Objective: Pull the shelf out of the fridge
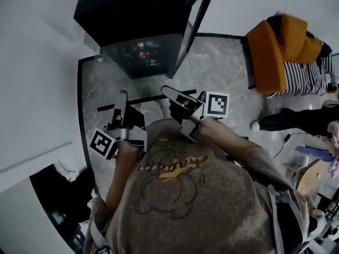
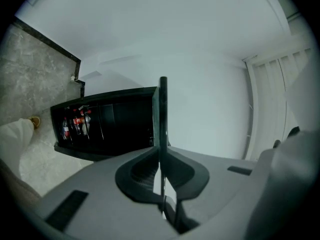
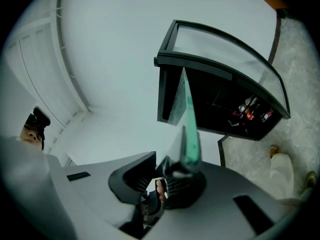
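A clear glass shelf with a dark front strip hangs level in front of me, outside the black mini fridge. My left gripper is shut on its left edge and my right gripper on its right edge. In the left gripper view the shelf shows edge-on as a thin dark line between the closed jaws of the left gripper. In the right gripper view its greenish edge rises from the pinched jaws of the right gripper. The fridge stands open beyond.
The fridge door hangs open to the right. Bottles and cans sit inside. A chair with an orange jacket stands at the right, beside another person's dark leg. White walls close off the left and back.
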{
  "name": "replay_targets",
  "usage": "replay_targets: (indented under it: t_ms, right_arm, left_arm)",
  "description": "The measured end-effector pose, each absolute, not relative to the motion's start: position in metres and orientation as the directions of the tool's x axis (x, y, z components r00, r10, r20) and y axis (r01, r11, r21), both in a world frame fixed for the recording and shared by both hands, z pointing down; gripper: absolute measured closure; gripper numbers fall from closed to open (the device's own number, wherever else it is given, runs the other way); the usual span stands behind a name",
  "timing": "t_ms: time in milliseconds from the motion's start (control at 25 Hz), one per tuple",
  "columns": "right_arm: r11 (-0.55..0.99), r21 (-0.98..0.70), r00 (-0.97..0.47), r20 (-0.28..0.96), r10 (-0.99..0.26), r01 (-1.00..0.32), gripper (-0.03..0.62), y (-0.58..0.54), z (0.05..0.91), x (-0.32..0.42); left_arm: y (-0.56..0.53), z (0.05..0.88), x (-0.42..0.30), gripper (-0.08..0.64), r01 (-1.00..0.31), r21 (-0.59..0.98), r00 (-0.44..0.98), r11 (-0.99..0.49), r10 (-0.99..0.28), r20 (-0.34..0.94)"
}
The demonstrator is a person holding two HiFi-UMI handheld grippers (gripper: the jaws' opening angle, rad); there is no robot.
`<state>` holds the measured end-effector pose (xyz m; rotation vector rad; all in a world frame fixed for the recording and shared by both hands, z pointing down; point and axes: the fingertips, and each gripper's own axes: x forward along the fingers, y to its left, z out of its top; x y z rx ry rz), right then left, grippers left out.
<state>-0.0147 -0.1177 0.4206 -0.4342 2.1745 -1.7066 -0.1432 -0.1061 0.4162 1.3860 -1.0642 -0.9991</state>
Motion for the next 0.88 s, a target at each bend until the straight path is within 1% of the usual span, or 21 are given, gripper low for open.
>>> replay_targets:
  t_ms: [160, 360, 680, 880]
  right_arm:
    - [0.255, -0.966, -0.912, -0.067, -0.405, -0.042, 0.539, -0.116, 0.423, -0.014]
    - [0.246, -0.969, -0.922, -0.078, -0.379, -0.019, 0.538, -0.111, 0.42, -0.011]
    - [0.274, -0.962, -0.945, -0.068, -0.319, -0.023, 0.538, -0.111, 0.413, -0.01]
    - [0.271, -0.962, -0.95, -0.067, -0.307, -0.02, 0.538, -0.115, 0.414, -0.011]
  left_arm:
    - [-0.107, 0.417, -0.143, 0.541, -0.067, 0.997, 0.269, -0.036, -0.963, -0.017]
    - [-0.102, 0.417, -0.137, 0.541, -0.055, 0.998, 0.282, -0.025, -0.959, -0.008]
    - [-0.097, 0.419, -0.133, 0.541, -0.035, 0.999, 0.28, -0.014, -0.96, -0.003]
    - [-0.1, 0.422, -0.132, 0.541, -0.03, 1.0, 0.286, -0.004, -0.958, 0.005]
